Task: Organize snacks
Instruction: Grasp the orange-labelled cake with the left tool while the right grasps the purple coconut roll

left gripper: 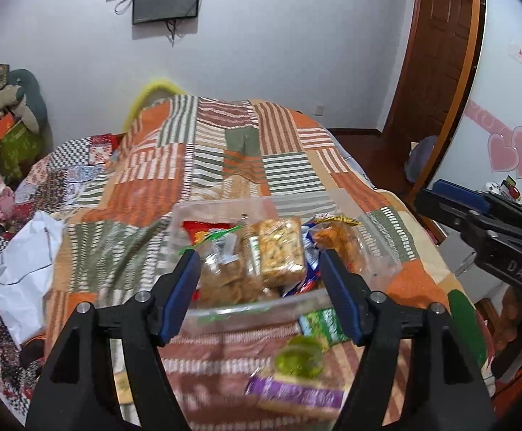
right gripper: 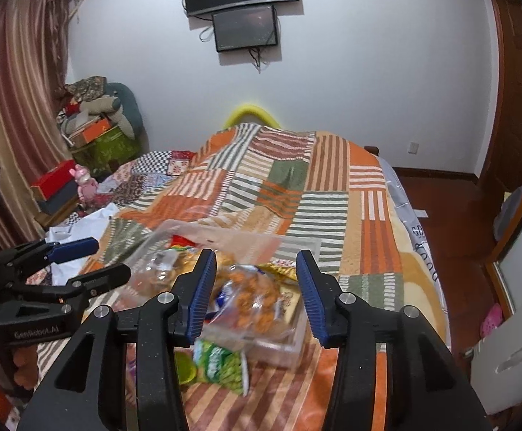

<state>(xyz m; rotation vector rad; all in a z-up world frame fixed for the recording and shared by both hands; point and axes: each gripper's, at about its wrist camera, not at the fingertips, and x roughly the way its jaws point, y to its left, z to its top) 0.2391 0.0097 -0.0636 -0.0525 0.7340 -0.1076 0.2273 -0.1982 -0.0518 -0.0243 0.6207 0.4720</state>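
Observation:
A clear plastic bin (left gripper: 261, 309) (right gripper: 279, 351) sits on the patchwork quilt and holds several snack packs, among them a nut bar pack (left gripper: 280, 248) and a bag of orange snacks (left gripper: 336, 240) (right gripper: 257, 294). Loose on the quilt in front of the bin lie a green packet (left gripper: 324, 323) (right gripper: 219, 362), a green jelly cup (left gripper: 298, 361) (right gripper: 185, 366) and a purple packet (left gripper: 297, 393). My left gripper (left gripper: 257, 256) (right gripper: 77, 258) hovers above the bin's near side, open and empty. My right gripper (right gripper: 255, 255) (left gripper: 476, 215) hangs over the bin's right part, open with nothing pinched.
The quilt (left gripper: 225, 165) covers a bed that drops off to a wooden floor (right gripper: 451, 208) on the right. A white plastic bag (left gripper: 23, 262) lies at the left. Stacked boxes and soft toys (right gripper: 95, 125) stand by the curtain. A white box (right gripper: 512, 359) stands at the far right.

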